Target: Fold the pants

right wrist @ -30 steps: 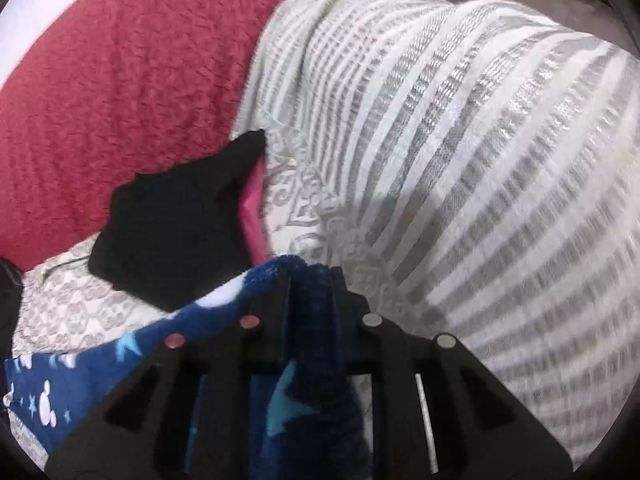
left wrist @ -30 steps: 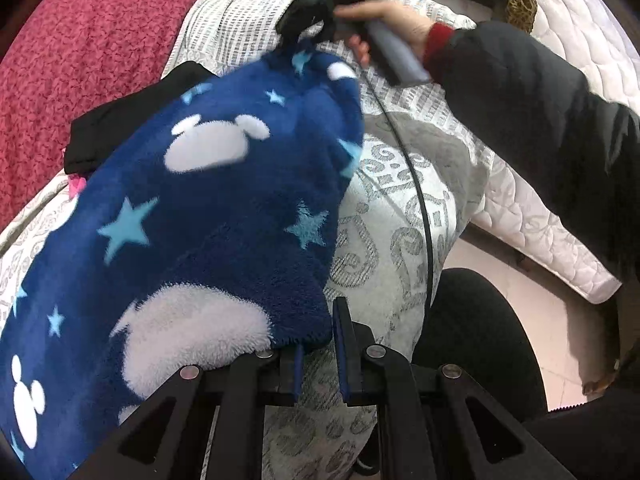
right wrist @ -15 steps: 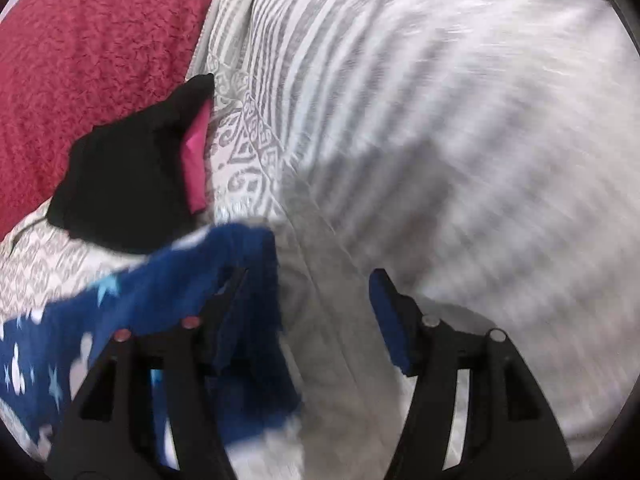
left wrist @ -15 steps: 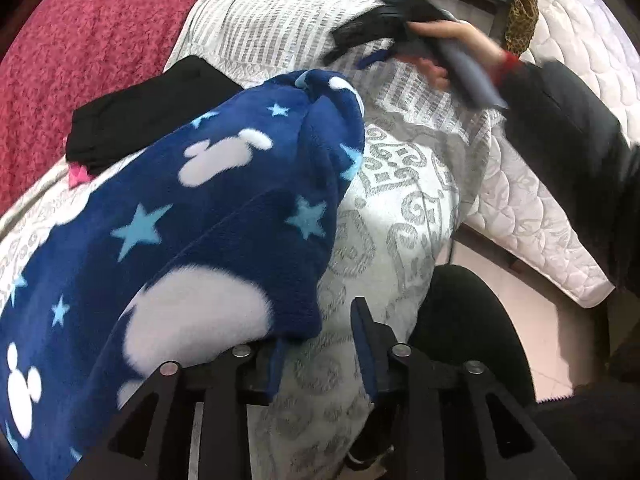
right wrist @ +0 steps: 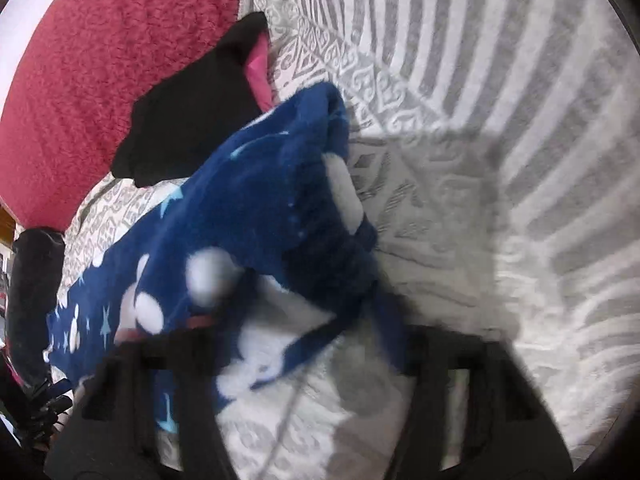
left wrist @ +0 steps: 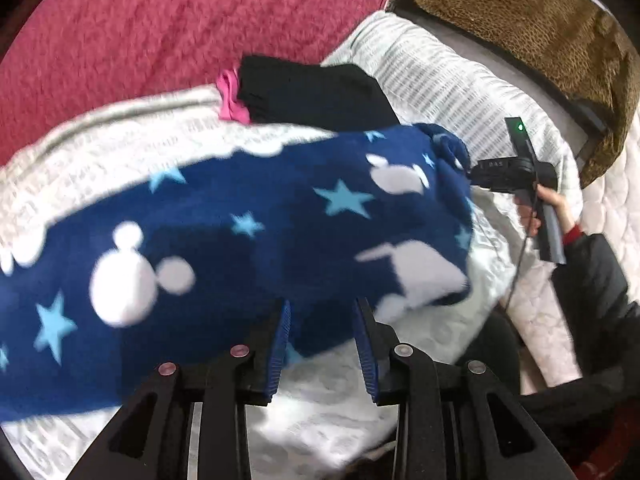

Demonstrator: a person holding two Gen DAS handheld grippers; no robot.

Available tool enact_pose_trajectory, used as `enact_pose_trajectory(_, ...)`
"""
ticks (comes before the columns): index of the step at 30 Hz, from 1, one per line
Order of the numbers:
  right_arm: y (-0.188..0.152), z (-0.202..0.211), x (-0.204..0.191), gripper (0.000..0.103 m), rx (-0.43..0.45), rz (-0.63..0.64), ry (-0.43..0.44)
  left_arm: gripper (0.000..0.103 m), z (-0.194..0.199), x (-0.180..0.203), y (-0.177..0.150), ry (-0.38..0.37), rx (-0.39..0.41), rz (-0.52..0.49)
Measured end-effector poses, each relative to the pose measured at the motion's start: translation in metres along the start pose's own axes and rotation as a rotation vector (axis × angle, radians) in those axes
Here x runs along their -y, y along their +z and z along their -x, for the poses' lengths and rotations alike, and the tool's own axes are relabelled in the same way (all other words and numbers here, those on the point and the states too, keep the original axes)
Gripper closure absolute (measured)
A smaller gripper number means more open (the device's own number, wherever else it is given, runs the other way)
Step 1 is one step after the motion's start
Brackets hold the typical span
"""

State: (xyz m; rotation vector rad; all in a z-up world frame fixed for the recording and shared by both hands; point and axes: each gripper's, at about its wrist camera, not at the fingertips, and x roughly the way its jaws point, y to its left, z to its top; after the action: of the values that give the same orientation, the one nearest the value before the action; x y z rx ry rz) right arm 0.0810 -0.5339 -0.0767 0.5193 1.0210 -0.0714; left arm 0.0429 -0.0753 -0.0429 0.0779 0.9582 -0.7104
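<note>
The navy fleece pants [left wrist: 248, 240] with white mouse heads and light blue stars lie folded over on the grey-and-white patterned bedspread [left wrist: 436, 80]. They also show in the right wrist view [right wrist: 240, 216]. My left gripper [left wrist: 322, 344] is open, its blue pads at the near edge of the pants and not holding them. My right gripper [right wrist: 304, 344] is open and blurred, with the pants' end lying between and over its fingers. It shows in the left wrist view [left wrist: 472, 170] at the pants' far right corner.
A folded black garment [left wrist: 316, 94] with a pink piece [left wrist: 230, 98] lies beyond the pants. A red fleece blanket [left wrist: 180, 20] covers the far left. A brown leopard-print cover [left wrist: 520, 12] and a white quilted mattress [left wrist: 616, 200] lie at the right.
Both grippers have opened and let go of the pants. The pants have dropped flat onto the bedspread. The left gripper has swung left; the right gripper has come back toward the pants' end.
</note>
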Motion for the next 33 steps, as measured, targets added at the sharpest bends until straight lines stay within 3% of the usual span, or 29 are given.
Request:
enact_pose_trajectory(3, -0.003, 0.021, -0.024, 0.085, 0.073, 0.092, -0.087, 0.071, -0.010, 0.001, 0.009, 0.138, 0.012, -0.104)
enact_pose_trajectory(6, -0.003, 0.050, -0.015, 0.089, 0.125, 0.126, -0.102, 0.071, -0.019, -0.018, 0.021, 0.167, -0.006, -0.071)
enact_pose_trajectory(7, -0.004, 0.051, -0.004, 0.090, 0.120, 0.118, -0.161, 0.071, -0.019, -0.024, 0.023, 0.169, -0.004, -0.056)
enact_pose_trajectory(9, -0.010, 0.043, 0.023, 0.090, 0.079, 0.126, -0.432, 0.071, -0.017, -0.042, 0.032, 0.192, 0.009, -0.023)
enact_pose_trajectory(10, -0.015, 0.040, 0.037, 0.090, 0.043, 0.113, -0.499, 0.071, -0.016, -0.049, 0.036, 0.208, 0.016, -0.014)
enact_pose_trajectory(13, -0.023, 0.061, 0.041, 0.090, 0.089, 0.064, -0.357, 0.071, -0.013, -0.071, 0.056, 0.285, 0.040, -0.007)
enact_pose_trajectory(15, -0.021, 0.075, 0.018, 0.088, 0.156, 0.122, -0.351, 0.069, -0.017, -0.082, 0.073, 0.343, 0.040, -0.054)
enact_pose_trajectory(17, -0.014, 0.075, -0.015, 0.071, 0.166, 0.212, -0.313, 0.058, -0.027, -0.088, 0.085, 0.365, 0.018, -0.111)
enact_pose_trajectory(20, -0.004, 0.058, -0.079, 0.043, 0.131, 0.361, -0.195, 0.051, -0.051, -0.098, 0.097, 0.338, -0.065, -0.187)
enact_pose_trajectory(23, 0.002, 0.022, -0.144, 0.039, 0.031, 0.547, -0.067, 0.051, -0.071, -0.105, 0.097, 0.273, -0.158, -0.229)
enact_pose_trajectory(25, 0.000, -0.004, -0.184, 0.039, -0.038, 0.670, -0.013, 0.052, -0.079, -0.106, 0.095, 0.235, -0.178, -0.271)
enact_pose_trajectory(27, -0.002, -0.035, -0.223, 0.039, -0.111, 0.766, 0.034, 0.066, -0.085, -0.111, 0.095, 0.216, -0.190, -0.289)
enact_pose_trajectory(28, -0.002, -0.048, -0.232, 0.039, -0.136, 0.795, 0.043, 0.094, -0.087, -0.111, 0.093, 0.213, -0.199, -0.289)
enact_pose_trajectory(29, -0.003, -0.063, -0.247, 0.039, -0.167, 0.841, 0.048, 0.101, -0.091, -0.114, 0.094, 0.212, -0.209, -0.282)
enact_pose_trajectory(33, -0.008, -0.100, -0.288, 0.039, -0.209, 0.964, 0.040, 0.103, -0.077, -0.117, 0.098, 0.239, -0.096, -0.279)
